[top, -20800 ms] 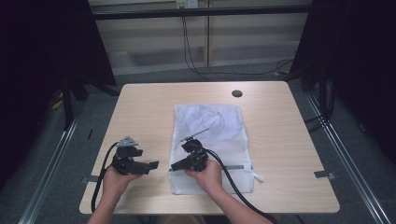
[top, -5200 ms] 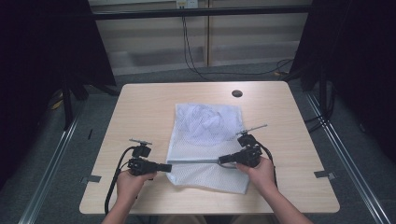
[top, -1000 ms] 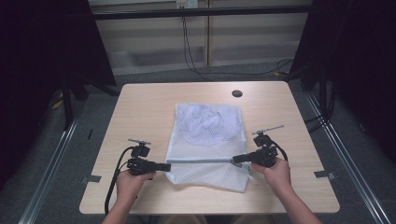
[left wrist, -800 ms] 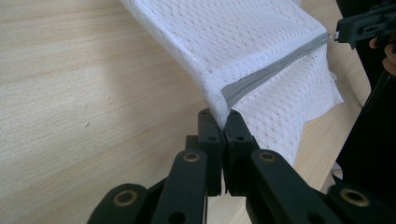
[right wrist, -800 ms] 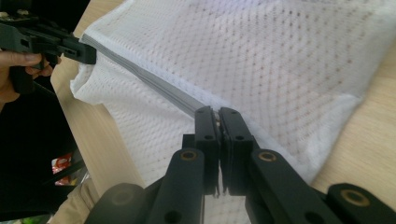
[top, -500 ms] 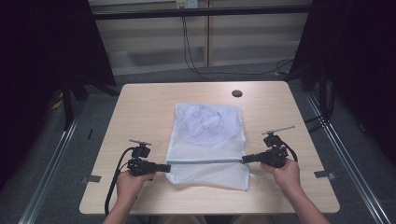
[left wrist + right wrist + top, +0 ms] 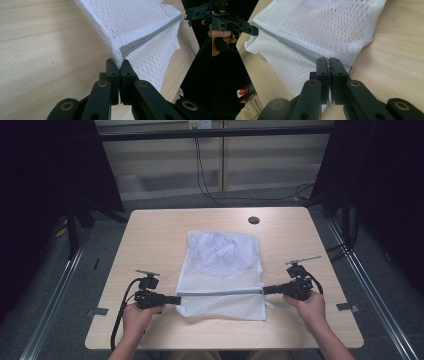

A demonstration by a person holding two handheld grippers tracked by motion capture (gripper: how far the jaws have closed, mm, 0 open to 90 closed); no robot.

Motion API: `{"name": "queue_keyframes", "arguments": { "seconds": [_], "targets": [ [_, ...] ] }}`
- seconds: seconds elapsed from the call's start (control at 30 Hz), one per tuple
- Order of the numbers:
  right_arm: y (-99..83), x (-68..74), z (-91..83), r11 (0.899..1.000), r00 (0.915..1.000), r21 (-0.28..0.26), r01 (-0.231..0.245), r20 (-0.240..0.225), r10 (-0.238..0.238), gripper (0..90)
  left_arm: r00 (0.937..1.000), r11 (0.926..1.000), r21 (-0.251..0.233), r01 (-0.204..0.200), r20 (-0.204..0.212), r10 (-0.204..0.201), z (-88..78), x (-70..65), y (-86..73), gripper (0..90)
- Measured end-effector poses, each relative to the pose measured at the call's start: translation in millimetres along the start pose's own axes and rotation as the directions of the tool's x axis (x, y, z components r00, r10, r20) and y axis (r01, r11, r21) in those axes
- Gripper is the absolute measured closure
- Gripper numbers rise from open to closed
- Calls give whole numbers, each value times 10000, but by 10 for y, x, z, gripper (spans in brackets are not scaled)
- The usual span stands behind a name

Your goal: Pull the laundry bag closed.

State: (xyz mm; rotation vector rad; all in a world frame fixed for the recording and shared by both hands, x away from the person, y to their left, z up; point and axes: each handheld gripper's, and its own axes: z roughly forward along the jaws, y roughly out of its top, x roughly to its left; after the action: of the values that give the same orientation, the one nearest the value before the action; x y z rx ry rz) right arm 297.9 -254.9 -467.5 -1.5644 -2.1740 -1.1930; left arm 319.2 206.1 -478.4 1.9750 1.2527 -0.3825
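The white mesh bag point(image 7: 223, 272) lies mid-bench with its long axis running near to far, while its grey zipper point(image 7: 220, 293) stretches left to right across the near end; crumpled white cloth point(image 7: 216, 251) sits inside the far half. The left gripper point(image 7: 176, 299) has its fingers clamped on the zipper's left end, and the right gripper point(image 7: 265, 290) pinches the zipper's right end, both resting low over the bench point(image 7: 150, 235).

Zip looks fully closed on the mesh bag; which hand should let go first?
Probably right: the right gripper sits at the zipper end, seemingly finished pulling. The left gripper pins the mesh bag corner.
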Motion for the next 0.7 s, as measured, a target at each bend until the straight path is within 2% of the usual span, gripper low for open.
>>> {"name": "queue_keyframes", "arguments": {
  "seconds": [0.13, 0.2, 0.27, 0.3, 0.33, 0.37, 0.4, 0.47, 0.53, 0.63, 0.7],
  "targets": [
    [-4, 12, 1, 10000, 9999, 63, 58, 98, -58, 869, 9998, 9997, -169, 178, -45, -179, 13, -15, -7, 883],
    [-3, 14, 2, 10000, 9999, 53, 66, 89, -67, 869, 9997, 10000, 15, 55, 219, -55, 2, -10, -6, 878],
    [-2, 23, -5, 9999, 9997, -4, 145, 194, -145, 865, 9996, 9997, 77, -229, 158, 228, 16, -25, -12, 864],
    [-1, 27, -8, 9998, 9996, -85, 185, 230, -183, 862, 9993, 9993, 65, -369, 90, 368, 28, -33, -15, 821],
    [3, 39, -7, 9994, 9991, -168, 287, 326, -282, 857, 9993, 9993, 35, -375, 13, 375, 35, -40, -17, 703],
    [4, 50, -9, 9992, 9983, -154, 378, 442, -371, 843, 9991, 9991, -68, -424, -70, 424, 40, -50, -22, 637],
    [7, 66, -6, 9989, 9971, -143, 451, 624, -441, 814, 9985, 9986, -180, -500, -208, 497, 37, -58, -25, 570],
    [5, 69, -9, 9984, 9945, -251, 499, 931, -474, 729, 9966, 9959, -414, -810, -154, 804, 18, -49, -22, 375],
    [1, 73, -33, 9978, 9898, -423, 508, 1353, -447, 659, 9912, 9887, -750, -1296, -357, 1272, -10, -73, -32, 297],
    [2, 78, -54, 9959, 9852, -679, 603, 1646, -484, 549, 9744, 9724, -990, -2111, -997, 2013, -56, -83, -34, 201],
    [3, 80, -57, 9939, 9833, -847, 706, 1737, -550, 486, 9702, 9683, -1185, -2199, -1298, 2045, -76, -70, -34, 154]
  ]
}}
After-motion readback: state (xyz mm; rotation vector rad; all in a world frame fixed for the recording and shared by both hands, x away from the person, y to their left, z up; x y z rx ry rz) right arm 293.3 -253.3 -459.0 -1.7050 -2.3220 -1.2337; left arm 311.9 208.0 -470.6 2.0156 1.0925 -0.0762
